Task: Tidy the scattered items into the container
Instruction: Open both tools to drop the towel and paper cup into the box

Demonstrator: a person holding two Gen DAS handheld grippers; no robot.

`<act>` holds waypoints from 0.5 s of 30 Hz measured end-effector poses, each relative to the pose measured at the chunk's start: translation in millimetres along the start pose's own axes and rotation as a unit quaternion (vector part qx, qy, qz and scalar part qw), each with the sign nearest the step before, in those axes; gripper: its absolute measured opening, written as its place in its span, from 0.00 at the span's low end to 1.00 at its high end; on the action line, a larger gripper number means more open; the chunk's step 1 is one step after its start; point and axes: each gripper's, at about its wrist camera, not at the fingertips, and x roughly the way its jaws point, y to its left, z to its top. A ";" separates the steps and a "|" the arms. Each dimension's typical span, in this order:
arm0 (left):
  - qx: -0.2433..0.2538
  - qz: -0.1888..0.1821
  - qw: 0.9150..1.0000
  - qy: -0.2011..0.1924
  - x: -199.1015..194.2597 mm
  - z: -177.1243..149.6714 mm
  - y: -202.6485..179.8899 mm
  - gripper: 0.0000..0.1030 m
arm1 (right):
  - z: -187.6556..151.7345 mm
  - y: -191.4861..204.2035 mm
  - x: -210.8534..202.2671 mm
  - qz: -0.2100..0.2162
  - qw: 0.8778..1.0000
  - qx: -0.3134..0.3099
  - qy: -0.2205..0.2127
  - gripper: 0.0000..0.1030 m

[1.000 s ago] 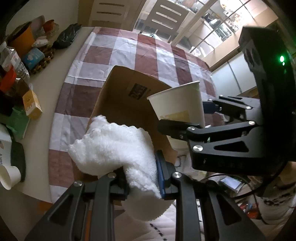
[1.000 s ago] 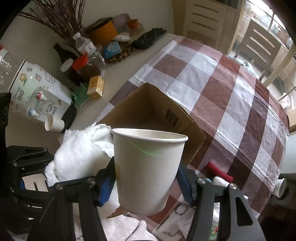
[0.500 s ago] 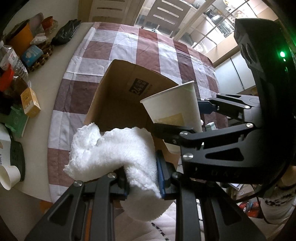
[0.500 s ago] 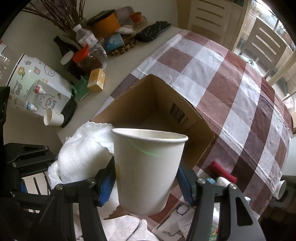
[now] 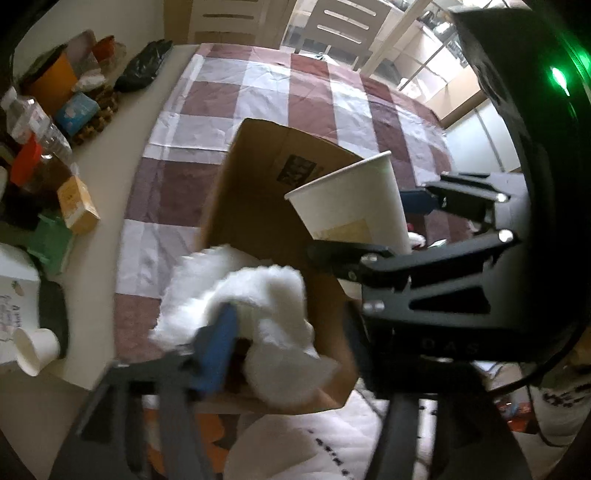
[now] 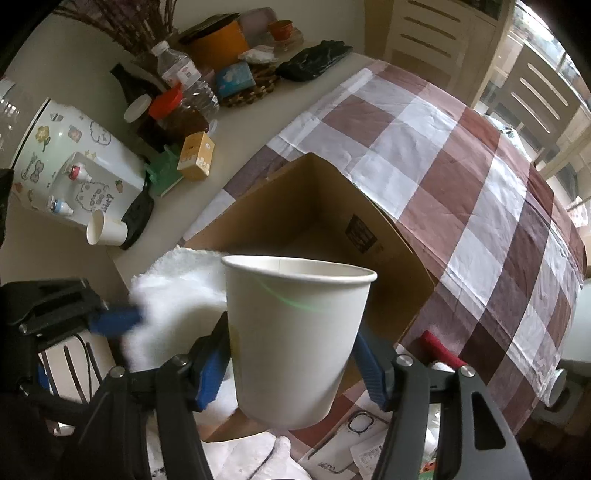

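An open cardboard box [image 5: 258, 206] [image 6: 325, 221] stands on the checked tablecloth. A fluffy white towel [image 5: 266, 317] [image 6: 177, 288] hangs over the box's near edge, between the spread fingers of my left gripper [image 5: 284, 343], which is open and blurred. My right gripper [image 6: 291, 362] is shut on a white paper cup [image 6: 295, 332] and holds it upright above the box's near right corner. The cup also shows in the left wrist view [image 5: 351, 206].
Bottles, a jar [image 6: 173, 110], a yellow carton [image 6: 195, 155], a decorated white pot [image 6: 66, 162] and a tipped small cup [image 6: 105, 230] crowd the left counter. A red-handled item [image 6: 439, 349] and papers lie near the box's right side. A chair [image 5: 347, 22] stands beyond the table.
My left gripper has opened and let go of the towel, which now slumps onto the box's edge. Both grippers have moved closer over the box. The cup stays gripped.
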 end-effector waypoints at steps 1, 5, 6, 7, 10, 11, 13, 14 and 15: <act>0.005 0.008 1.000 -0.002 -1.8 -0.3 -1.8 0.71 | 1.4 -1.0 0.4 0.000 1.000 0.003 0.003 0.63; 0.009 0.016 1.000 0.005 -2.6 -0.2 -6.2 0.76 | 4.2 -6.1 -1.3 -0.003 1.000 0.015 0.005 0.70; 0.009 0.020 1.000 0.007 -1.9 -0.7 -6.8 0.76 | 4.4 -7.4 -2.9 -0.003 1.000 0.018 0.004 0.70; 0.009 0.022 1.000 0.009 -1.5 -1.2 -7.2 0.77 | 4.2 -9.0 -5.1 -0.005 1.000 0.020 0.002 0.71; 0.008 0.023 1.000 0.013 -0.6 -3.8 -8.9 0.77 | 2.1 -13.0 -13.2 -0.014 1.000 0.025 -0.004 0.72; 0.007 0.023 1.000 0.014 -0.6 -4.2 -9.1 0.77 | 1.4 -13.9 -15.1 -0.017 1.000 0.025 -0.005 0.72; 0.007 0.024 1.000 0.014 -1.3 -5.4 -10.5 0.77 | -1.1 -16.2 -19.7 -0.022 0.999 0.028 -0.009 0.72; 0.008 0.025 1.000 0.014 -2.0 -5.8 -11.6 0.77 | -2.4 -17.1 -21.4 -0.022 0.999 0.030 -0.011 0.72; 0.009 0.026 1.000 0.014 -2.4 -6.2 -12.2 0.77 | -3.9 -18.4 -23.2 -0.022 0.999 0.031 -0.012 0.72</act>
